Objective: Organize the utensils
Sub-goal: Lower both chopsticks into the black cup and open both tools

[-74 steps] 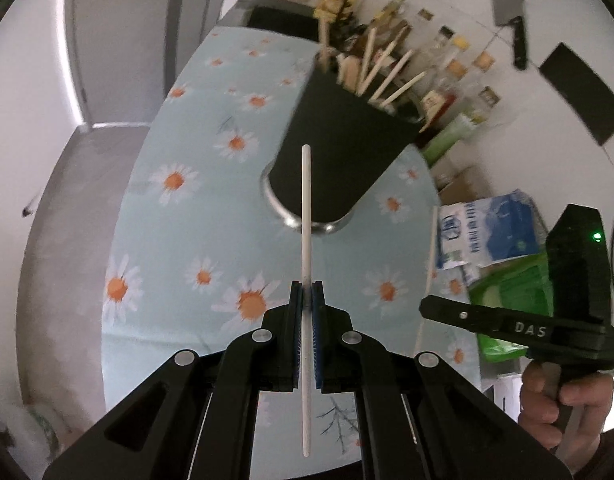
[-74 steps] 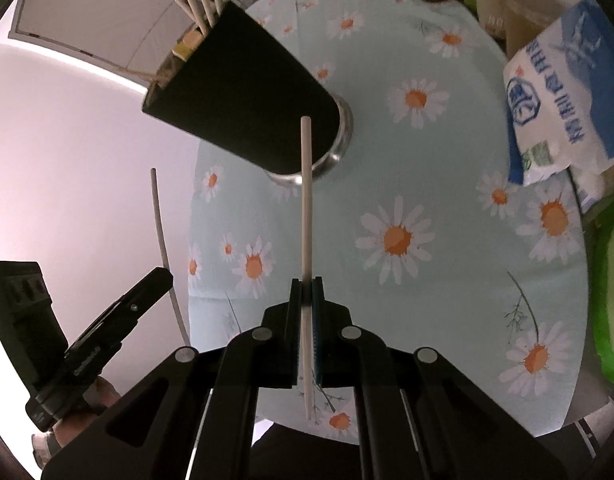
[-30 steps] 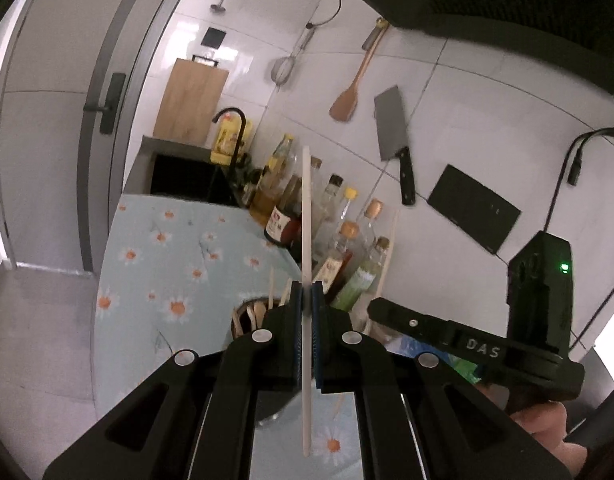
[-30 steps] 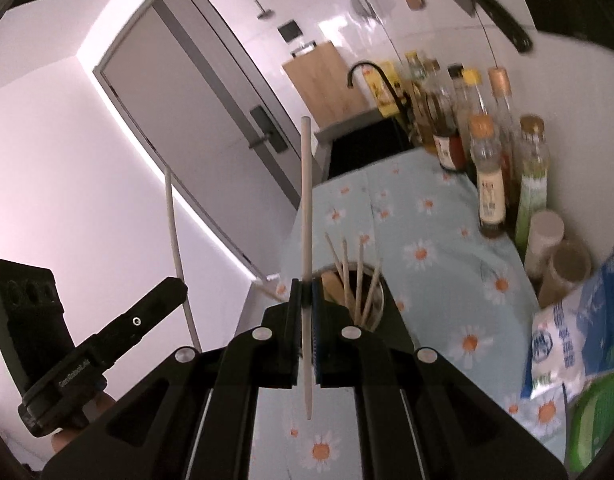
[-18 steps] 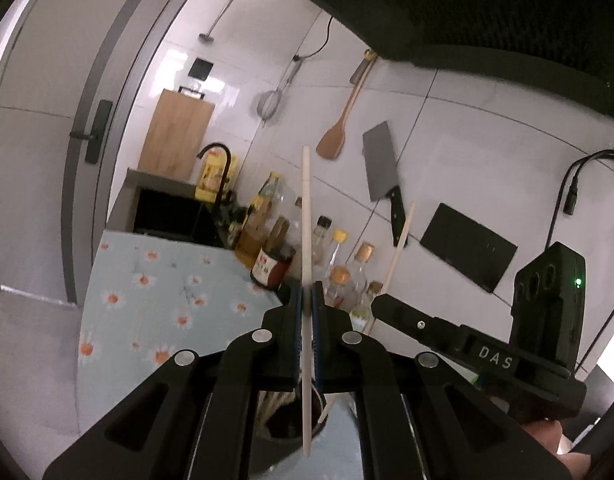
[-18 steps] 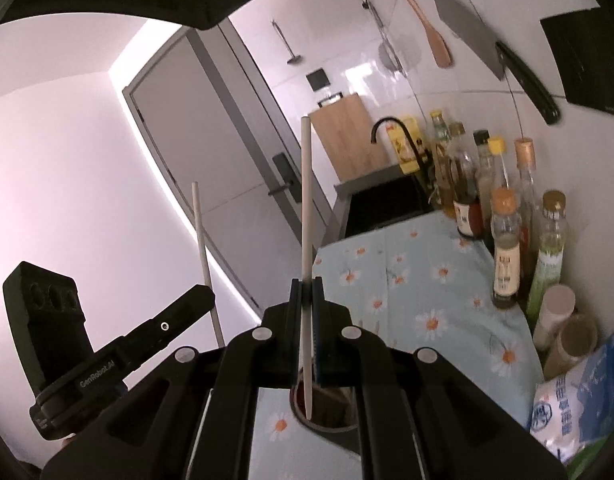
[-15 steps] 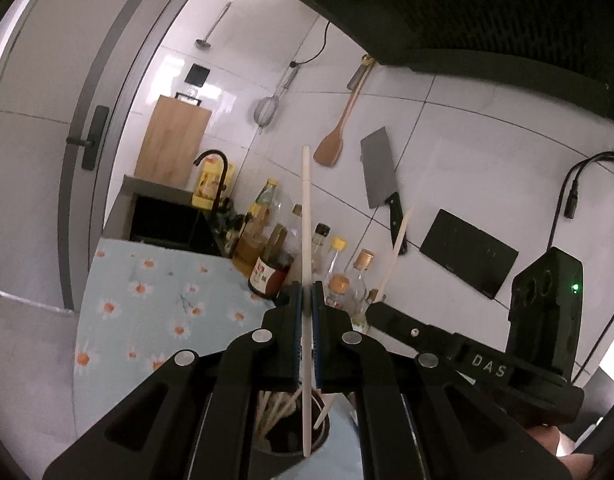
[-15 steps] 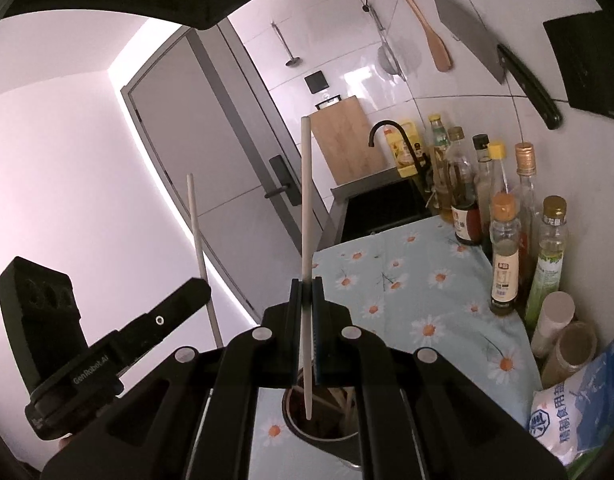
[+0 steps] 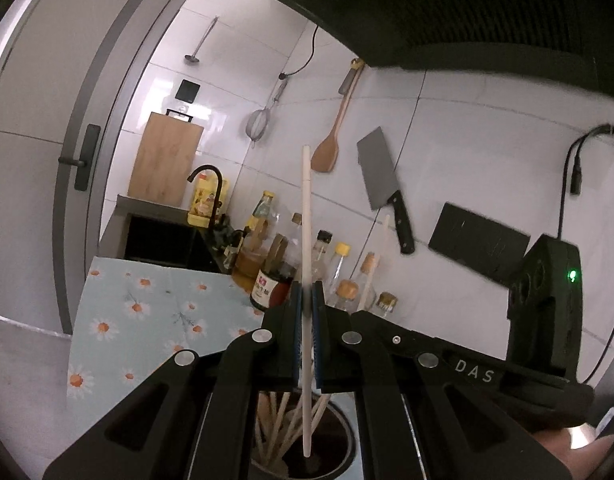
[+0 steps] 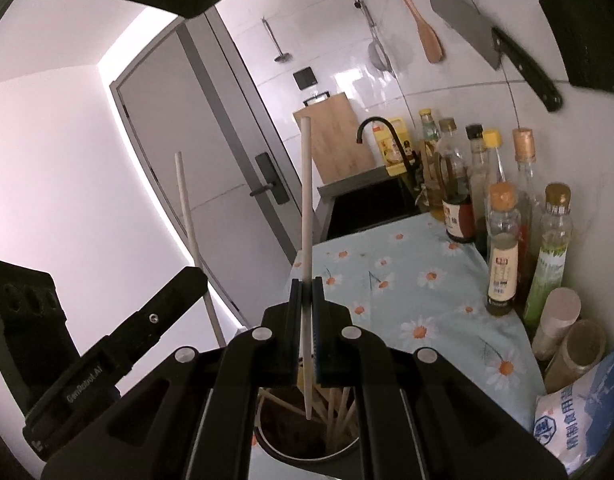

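My left gripper (image 9: 305,292) is shut on a white chopstick (image 9: 306,240) held upright; its lower tip hangs over the mouth of the dark utensil holder (image 9: 347,436), which holds several wooden chopsticks (image 9: 279,420). My right gripper (image 10: 305,292) is shut on a second white chopstick (image 10: 305,216), also upright, its tip just above the same holder (image 10: 291,452). The right gripper also shows in the left wrist view (image 9: 487,372), close on the right. The left gripper shows in the right wrist view (image 10: 119,344), with its chopstick (image 10: 191,236).
The holder stands on a daisy-print cloth (image 10: 411,280). Several sauce bottles (image 10: 503,244) line the tiled wall. A cleaver (image 9: 381,188) and wooden spatula (image 9: 331,144) hang above. A blue-white bag (image 10: 575,412) lies at right. A sink with black tap (image 9: 203,200) is behind.
Both grippers have tipped from pointing down at the table to upright and moved over the holder. The chopstick tips now hang at the holder's mouth.
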### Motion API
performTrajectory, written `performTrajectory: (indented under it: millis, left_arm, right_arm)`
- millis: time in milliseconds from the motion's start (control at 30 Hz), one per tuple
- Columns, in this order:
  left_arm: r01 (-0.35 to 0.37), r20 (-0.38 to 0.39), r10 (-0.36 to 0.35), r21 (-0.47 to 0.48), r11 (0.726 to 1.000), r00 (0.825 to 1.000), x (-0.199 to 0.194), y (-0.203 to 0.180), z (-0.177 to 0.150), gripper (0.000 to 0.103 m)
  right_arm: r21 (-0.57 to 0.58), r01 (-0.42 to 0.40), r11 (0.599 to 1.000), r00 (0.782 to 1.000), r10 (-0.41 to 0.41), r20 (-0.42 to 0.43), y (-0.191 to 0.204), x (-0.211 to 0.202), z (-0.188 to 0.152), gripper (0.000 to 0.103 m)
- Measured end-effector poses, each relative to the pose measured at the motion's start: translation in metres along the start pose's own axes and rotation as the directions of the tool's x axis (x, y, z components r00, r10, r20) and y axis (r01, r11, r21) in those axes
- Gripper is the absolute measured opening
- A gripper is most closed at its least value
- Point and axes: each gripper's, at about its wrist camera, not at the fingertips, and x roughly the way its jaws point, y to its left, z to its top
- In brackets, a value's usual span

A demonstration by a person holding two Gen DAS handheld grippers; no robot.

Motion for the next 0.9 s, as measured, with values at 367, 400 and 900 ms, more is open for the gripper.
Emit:
performTrajectory:
  millis: [367,400,900]
  left_arm:
    - [0.012,-0.028,-0.012,0.014,1.0,1.0,0.009,0.011,-0.03,0.004]
    - [0.004,-0.022,-0.003,0.016,1.0,1.0,0.009,0.013,-0.032,0.004]
    - [-0.028,-0.061,0.026,-0.036,0.999,0.998,-0.014,0.014,-0.037,0.005]
  right_arm:
    - [-0.019,0.055,0.998,0.998,-0.055,-0.02,0.002,0.011,-0.022,0.006]
    - [-0.021,0.058,0.998,0.998,-0.058,-0.021,0.002,0.011,-0.024,0.006]
    - [0.023,0.048,0.999,0.999,-0.047,-0.025,0.005,-0.02,-0.031,0.02]
